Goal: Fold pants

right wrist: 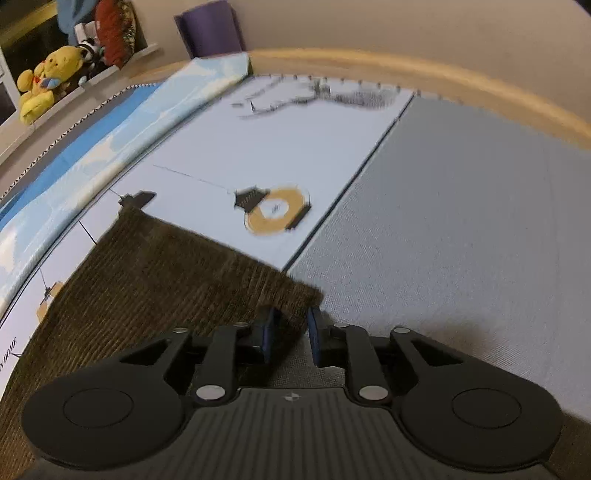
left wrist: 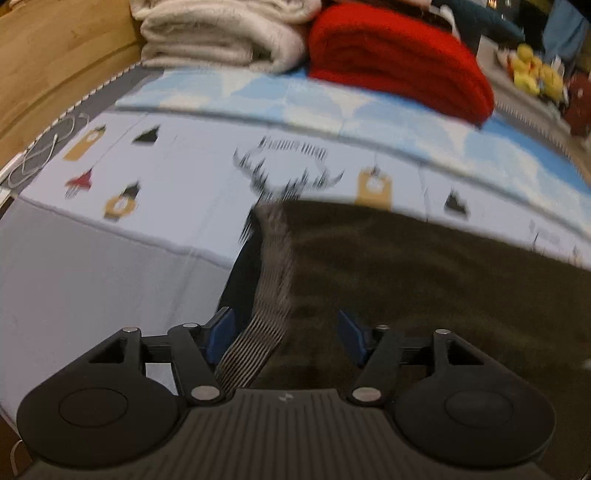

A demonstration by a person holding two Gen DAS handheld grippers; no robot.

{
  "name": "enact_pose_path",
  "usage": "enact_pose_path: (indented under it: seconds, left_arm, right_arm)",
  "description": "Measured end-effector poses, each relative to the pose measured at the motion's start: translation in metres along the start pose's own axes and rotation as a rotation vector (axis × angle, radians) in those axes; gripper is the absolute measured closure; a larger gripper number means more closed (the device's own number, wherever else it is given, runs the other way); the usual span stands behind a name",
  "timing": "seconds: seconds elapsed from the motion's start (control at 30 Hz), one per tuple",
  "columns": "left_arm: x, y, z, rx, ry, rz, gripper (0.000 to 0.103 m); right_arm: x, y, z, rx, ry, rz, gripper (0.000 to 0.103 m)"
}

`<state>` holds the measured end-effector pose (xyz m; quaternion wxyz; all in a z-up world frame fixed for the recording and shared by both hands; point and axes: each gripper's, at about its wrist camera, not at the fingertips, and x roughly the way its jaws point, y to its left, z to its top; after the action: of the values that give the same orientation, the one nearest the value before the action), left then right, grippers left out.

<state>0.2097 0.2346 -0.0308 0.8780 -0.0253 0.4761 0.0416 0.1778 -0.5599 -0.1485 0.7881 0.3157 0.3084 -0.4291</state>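
1. Pants [left wrist: 424, 280]: dark olive corduroy, lying flat on a pale printed bed sheet [left wrist: 192, 177]; the striped waistband [left wrist: 273, 266] shows in the left wrist view.
2. Left gripper [left wrist: 286, 334]: jaws apart, straddling the waistband edge without pressing it.
3. Right gripper [right wrist: 290, 334]: jaws partly closed around a corner of the cloth; whether the pads pinch it cannot be told.
4. Step, as judged: taking hold of edges for a fold. Next: both pads must close firmly on fabric before lifting.

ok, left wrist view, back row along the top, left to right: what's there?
Wooden bed frame → folded cream fleece blanket → folded red knit blanket → yellow plush toys.
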Motion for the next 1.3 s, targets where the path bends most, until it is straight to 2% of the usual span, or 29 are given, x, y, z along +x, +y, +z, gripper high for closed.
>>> enact_pose_path:
  seconds: [0.03,0.1,0.2,0.3,0.4,0.5,0.53,0.57,0.6,0.67,0.77,0.87,1.0,1.07,1.13,1.2,1.3]
  left_arm:
    - [0.008,0.006,-0.007,0.012,0.037,0.012,0.036]
    - [0.023,0.016,-0.014,0.043,0.123,0.045,0.036]
    - [0.036,0.031,-0.019,0.037,0.165,0.017,0.032]
    - [0.051,0.043,-0.029,0.039,0.231,0.03,0.032]
    - [0.06,0.055,-0.038,0.048,0.27,0.054,0.032]
    - [0.064,0.064,-0.047,0.069,0.3,0.066,0.034]
    - [0.065,0.067,-0.049,0.073,0.304,0.055,0.037]
    - [0.064,0.069,-0.052,0.078,0.304,0.032,0.05]
    - [0.062,0.071,-0.055,0.086,0.302,0.007,0.056]
    - [0.055,0.069,-0.059,0.131,0.273,0.006,0.062]
    - [0.04,0.068,-0.059,0.134,0.226,0.01,0.065]
    - [0.034,0.069,-0.067,0.139,0.252,0.042,0.066]
    - [0.033,0.064,-0.072,0.164,0.281,0.082,0.062]
    - [0.025,0.056,-0.069,0.195,0.243,0.104,0.054]
    - [0.013,0.047,-0.067,0.227,0.171,0.12,0.05]
    - [-0.002,0.038,-0.065,0.243,0.096,0.075,0.047]
    - [-0.009,0.026,-0.063,0.248,0.083,-0.056,0.047]
  right_arm:
    - [-0.015,-0.001,0.003,0.005,-0.014,0.008,0.065]
    - [-0.047,-0.003,0.008,0.01,-0.049,0.046,0.055]
    - [-0.103,-0.001,0.012,-0.047,-0.117,0.152,0.053]
    - [-0.157,-0.004,0.004,-0.117,-0.166,0.259,0.046]
    - [-0.202,-0.015,-0.012,-0.164,-0.164,0.35,0.039]
    - [-0.228,-0.031,-0.035,-0.253,-0.142,0.404,0.036]
    - [-0.232,-0.035,-0.043,-0.292,-0.131,0.403,0.036]
    - [-0.234,-0.038,-0.049,-0.331,-0.114,0.387,0.036]
    - [-0.236,-0.041,-0.055,-0.369,-0.1,0.359,0.036]
    - [-0.234,-0.045,-0.067,-0.423,-0.082,0.338,0.036]
    - [-0.22,-0.053,-0.084,-0.476,-0.057,0.291,0.036]
    - [-0.197,-0.058,-0.095,-0.526,0.059,0.226,0.041]
    - [-0.193,-0.061,-0.093,-0.518,0.038,0.226,0.04]
    - [-0.19,-0.06,-0.094,-0.51,0.061,0.226,0.04]
    - [-0.188,-0.057,-0.095,-0.503,0.071,0.259,0.04]
    - [-0.19,-0.05,-0.098,-0.536,0.063,0.291,0.04]
    - [-0.195,-0.039,-0.106,-0.617,0.05,0.328,0.04]
